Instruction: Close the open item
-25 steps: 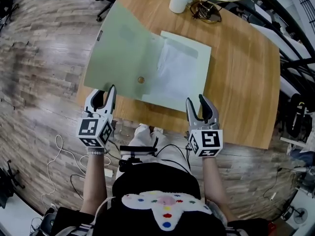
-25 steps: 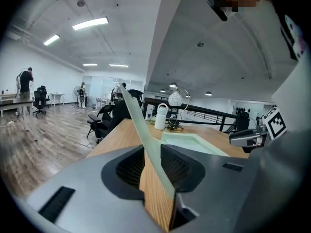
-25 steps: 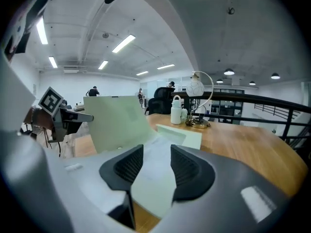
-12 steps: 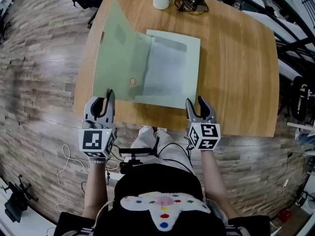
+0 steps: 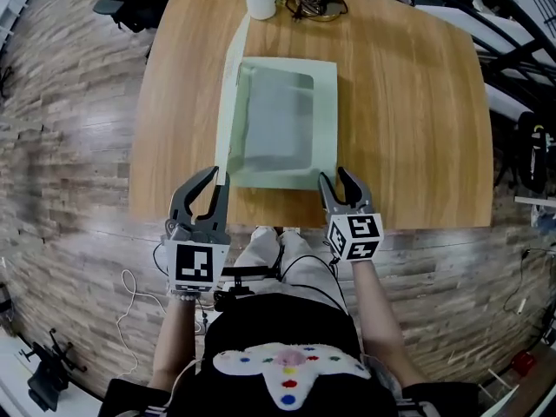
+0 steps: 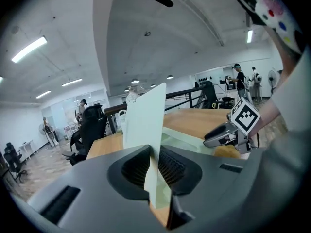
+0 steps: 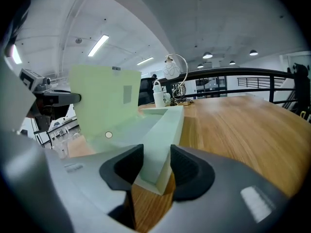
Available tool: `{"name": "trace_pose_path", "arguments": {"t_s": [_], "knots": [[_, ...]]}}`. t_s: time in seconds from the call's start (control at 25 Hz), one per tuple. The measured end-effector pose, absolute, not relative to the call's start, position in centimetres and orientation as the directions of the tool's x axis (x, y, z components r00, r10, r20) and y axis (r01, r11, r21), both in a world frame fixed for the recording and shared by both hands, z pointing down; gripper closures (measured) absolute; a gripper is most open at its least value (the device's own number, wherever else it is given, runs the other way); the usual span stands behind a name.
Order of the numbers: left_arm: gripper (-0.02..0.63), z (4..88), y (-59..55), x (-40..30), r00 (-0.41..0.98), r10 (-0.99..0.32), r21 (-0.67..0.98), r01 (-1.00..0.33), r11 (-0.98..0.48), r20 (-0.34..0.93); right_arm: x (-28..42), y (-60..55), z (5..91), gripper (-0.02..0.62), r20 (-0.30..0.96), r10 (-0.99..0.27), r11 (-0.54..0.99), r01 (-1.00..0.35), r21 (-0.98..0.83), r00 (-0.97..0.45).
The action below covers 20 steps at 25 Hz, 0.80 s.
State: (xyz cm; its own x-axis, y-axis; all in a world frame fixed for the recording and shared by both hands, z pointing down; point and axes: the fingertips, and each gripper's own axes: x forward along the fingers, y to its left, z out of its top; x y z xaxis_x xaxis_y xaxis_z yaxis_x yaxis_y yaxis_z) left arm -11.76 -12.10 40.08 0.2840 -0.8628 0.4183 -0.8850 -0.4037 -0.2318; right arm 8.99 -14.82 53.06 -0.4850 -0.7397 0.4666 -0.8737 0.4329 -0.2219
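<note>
A: Left side? [Step, I'd judge: mid-close.]

B: The left gripper (image 5: 220,181), jaws just closed further, pinches the flap (image 5: 228,102), standing upright (near edge).

A: And right?

B: The folder (image 5: 325,120) lies on the table (image 5: 408,102). The right gripper (image 5: 333,177), jaws narrowed a little yet apart, straddles its near corner. Next: swing the flap rightward, flat.
</note>
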Motion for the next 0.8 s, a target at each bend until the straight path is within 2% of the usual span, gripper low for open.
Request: {"name": "trace_pose_path", "arguments": {"t_s": [0.4, 0.8], "knots": [[0.560, 42.8, -11.7, -5.5, 0.377, -0.744, -0.302, -0.741, -0.599, 0.552, 9.2, -14.5, 53.2, 0.433, 0.441, -0.742, 0.441, -0.863, -0.246, -0.505], [0.551, 46.9, -11.8, -1.2, 0.387, -0.598, -0.304, -0.596, -0.743, 0.702, 9.3, -14.4, 53.3, 0.433, 0.428, -0.740, 0.461, -0.854, -0.240, -0.519]]}}
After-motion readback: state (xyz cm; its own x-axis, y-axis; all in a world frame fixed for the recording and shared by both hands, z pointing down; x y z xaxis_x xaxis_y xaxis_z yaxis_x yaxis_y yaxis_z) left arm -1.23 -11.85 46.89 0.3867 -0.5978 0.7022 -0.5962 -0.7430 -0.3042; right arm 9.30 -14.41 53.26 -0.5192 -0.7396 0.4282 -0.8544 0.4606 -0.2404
